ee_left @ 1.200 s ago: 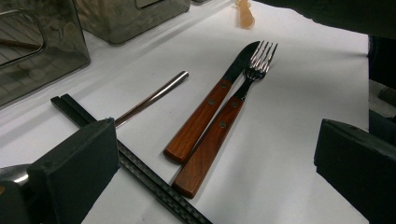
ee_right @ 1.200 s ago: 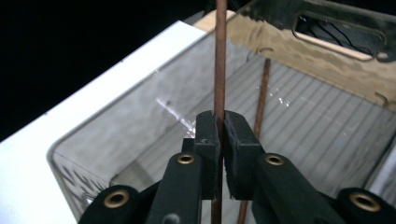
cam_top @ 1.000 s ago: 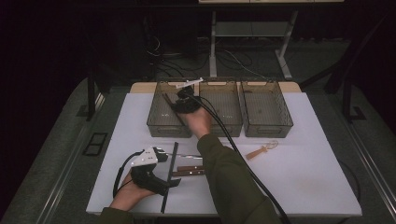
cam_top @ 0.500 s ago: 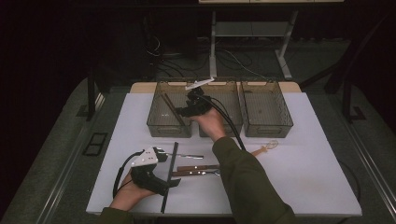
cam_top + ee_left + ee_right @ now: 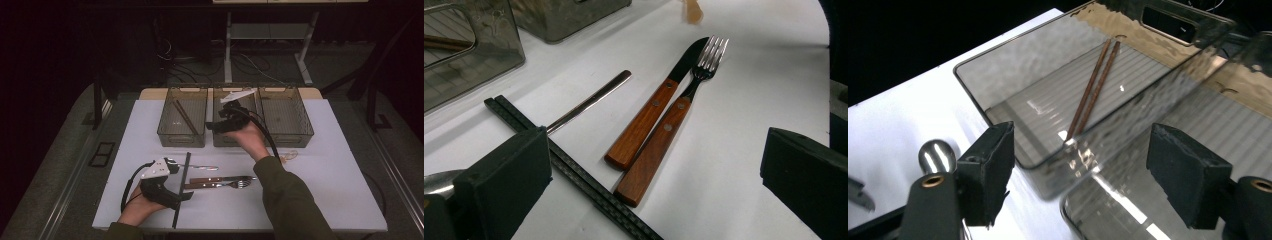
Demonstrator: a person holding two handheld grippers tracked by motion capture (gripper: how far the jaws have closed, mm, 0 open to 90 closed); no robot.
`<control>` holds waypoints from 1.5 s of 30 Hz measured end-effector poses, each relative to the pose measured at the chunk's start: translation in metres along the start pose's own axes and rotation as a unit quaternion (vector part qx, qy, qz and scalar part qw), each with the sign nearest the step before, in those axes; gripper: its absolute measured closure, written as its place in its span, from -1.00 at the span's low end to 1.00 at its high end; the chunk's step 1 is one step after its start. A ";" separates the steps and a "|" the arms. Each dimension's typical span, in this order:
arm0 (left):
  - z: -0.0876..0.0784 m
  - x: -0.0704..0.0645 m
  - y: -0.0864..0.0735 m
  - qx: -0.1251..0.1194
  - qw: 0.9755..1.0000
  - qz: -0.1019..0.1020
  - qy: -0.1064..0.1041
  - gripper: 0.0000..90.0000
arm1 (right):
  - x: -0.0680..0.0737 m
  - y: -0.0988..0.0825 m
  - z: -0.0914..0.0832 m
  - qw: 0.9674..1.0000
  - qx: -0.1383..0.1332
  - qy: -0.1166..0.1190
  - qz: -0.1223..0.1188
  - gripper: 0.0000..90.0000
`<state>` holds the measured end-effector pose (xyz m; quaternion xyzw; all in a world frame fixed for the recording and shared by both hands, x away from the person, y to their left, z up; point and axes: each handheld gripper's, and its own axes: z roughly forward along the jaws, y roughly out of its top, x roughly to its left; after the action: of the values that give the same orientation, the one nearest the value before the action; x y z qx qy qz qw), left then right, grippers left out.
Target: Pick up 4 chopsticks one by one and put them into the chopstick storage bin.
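Dark room, white table (image 5: pixel 325 200) with three clear bins along the far edge.

High view: compared with a second ago, right gripper (image 5: pixel 220 125) shifted from above the left bin (image 5: pixel 182 137) to the front of the middle bin (image 5: pixel 235 140), jaws just opened, nothing between them. Brown chopsticks (image 5: pixel 184 117) now lying loose in the left bin, just left of the gripper and apart from it. Left gripper (image 5: pixel 186 189) unmoved, resting near the front edge beside black chopsticks (image 5: pixel 181 190). Knife (image 5: pixel 220 179) and fork (image 5: pixel 225 184) side by side in front of the bins; right bin (image 5: pixel 286 120) farther right.

Left gripper view: jaws spread wide, pinching nothing. Black chopsticks (image 5: pixel 574 165) running slantwise just past the left jaw; spoon (image 5: pixel 589 102) handle behind them; knife (image 5: pixel 651 112) and fork (image 5: pixel 669 135) touching along their wooden handles, lying between the jaws farther out.

Right gripper view: jaws spread apart, empty. Brown chopsticks (image 5: pixel 1093 90) on the ribbed floor of the left bin (image 5: pixel 998 100), beyond and between the jaws, with the bin's wall in between. Middle bin (image 5: pixel 1198 125) at right.
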<state>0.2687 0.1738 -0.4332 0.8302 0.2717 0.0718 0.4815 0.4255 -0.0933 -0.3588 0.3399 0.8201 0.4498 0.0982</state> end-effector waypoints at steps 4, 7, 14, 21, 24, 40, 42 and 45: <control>0.000 0.000 0.000 0.003 1.000 -0.004 0.002 -1.00 | -0.004 -0.009 -0.015 1.000 -0.011 0.003 -0.005 -0.43; 0.000 0.000 -0.001 0.003 1.000 -0.004 0.002 -1.00 | -0.006 -0.017 -0.026 1.000 -0.014 0.002 -0.014 -0.45; 0.000 0.000 -0.001 0.008 1.000 -0.003 0.004 -1.00 | -0.012 -0.039 -0.051 1.000 -0.015 -0.001 -0.012 -0.56; 0.000 0.001 -0.001 0.010 1.000 -0.002 0.005 -1.00 | -0.017 -0.062 -0.073 1.000 -0.017 -0.009 -0.019 -0.70; 0.000 0.001 -0.001 0.011 1.000 -0.003 0.006 -1.00 | -0.019 -0.072 -0.082 1.000 -0.018 -0.015 -0.016 -0.73; 0.000 0.001 -0.002 0.011 1.000 -0.005 0.009 -1.00 | -0.028 -0.128 -0.126 0.999 -0.023 -0.033 0.001 -0.73; 0.000 0.001 -0.002 0.012 1.000 -0.005 0.009 -1.00 | -0.028 -0.134 -0.130 0.999 -0.025 -0.040 0.001 -0.73; 0.000 0.001 -0.001 0.011 1.000 -0.004 0.009 -1.00 | -0.030 -0.142 -0.137 0.998 -0.028 -0.049 0.004 -0.75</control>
<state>0.2688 0.1750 -0.4344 0.8334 0.2803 0.0746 0.4704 0.3170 -0.2562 -0.3985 0.3622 0.8000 0.4555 0.1460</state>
